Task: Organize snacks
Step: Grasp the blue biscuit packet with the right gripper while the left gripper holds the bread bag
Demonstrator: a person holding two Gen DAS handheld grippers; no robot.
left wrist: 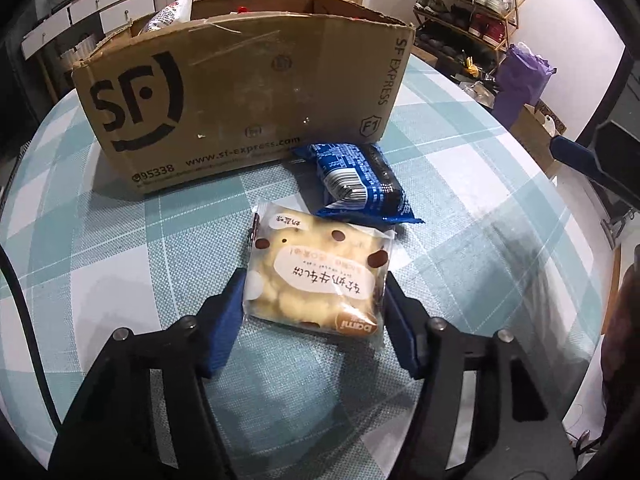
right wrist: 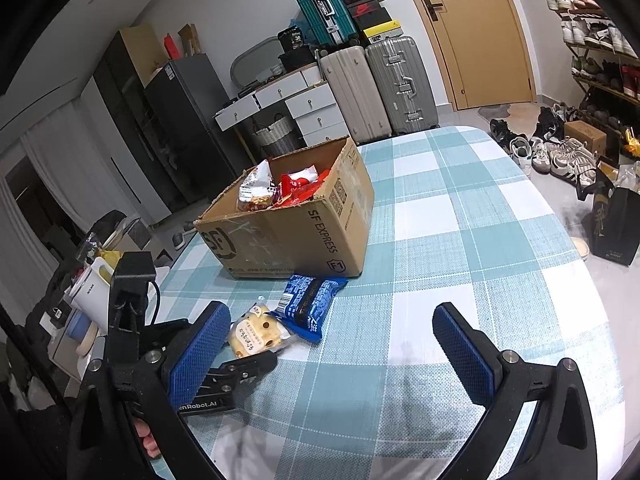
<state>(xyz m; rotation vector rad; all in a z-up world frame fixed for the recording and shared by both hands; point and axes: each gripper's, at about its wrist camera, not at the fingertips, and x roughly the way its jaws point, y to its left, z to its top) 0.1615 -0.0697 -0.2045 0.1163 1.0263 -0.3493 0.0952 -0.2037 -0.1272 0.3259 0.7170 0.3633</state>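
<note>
My left gripper (left wrist: 314, 300) sat low over the table, blue pads either side of the yellow bun packet (left wrist: 320, 276), touching its edges, so I called it clamped on the packet, which lay flat on the cloth. My right gripper (right wrist: 332, 344) hung spread wide over bare cloth, nothing between its pads.

In the left wrist view, at one o'clock from the bun, the blue snack pack (left wrist: 358, 182) lay touching the bun packet's far corner. Beyond both, at eleven o'clock, stood the cardboard box (left wrist: 240, 92), SF logo facing me, its top open. In the right wrist view I saw red and white snack bags (right wrist: 280, 188) piled inside it.

The table (right wrist: 460, 240) wore a teal and white checked cloth, smooth, with a faint sheen near the front edge.

Past the table in the right wrist view: at twelve o'clock two pale suitcases (right wrist: 380, 88) stood upright side by side, a teal suitcase (right wrist: 324, 10) stacked above them beside shoe boxes. At eleven o'clock a white drawer unit (right wrist: 296, 108), then a dark fridge (right wrist: 180, 120). At one o'clock a tan door (right wrist: 472, 32), shut. At two to three o'clock a shoe rack (right wrist: 600, 60) against the wall, trainers scattered on the floor below.
</note>
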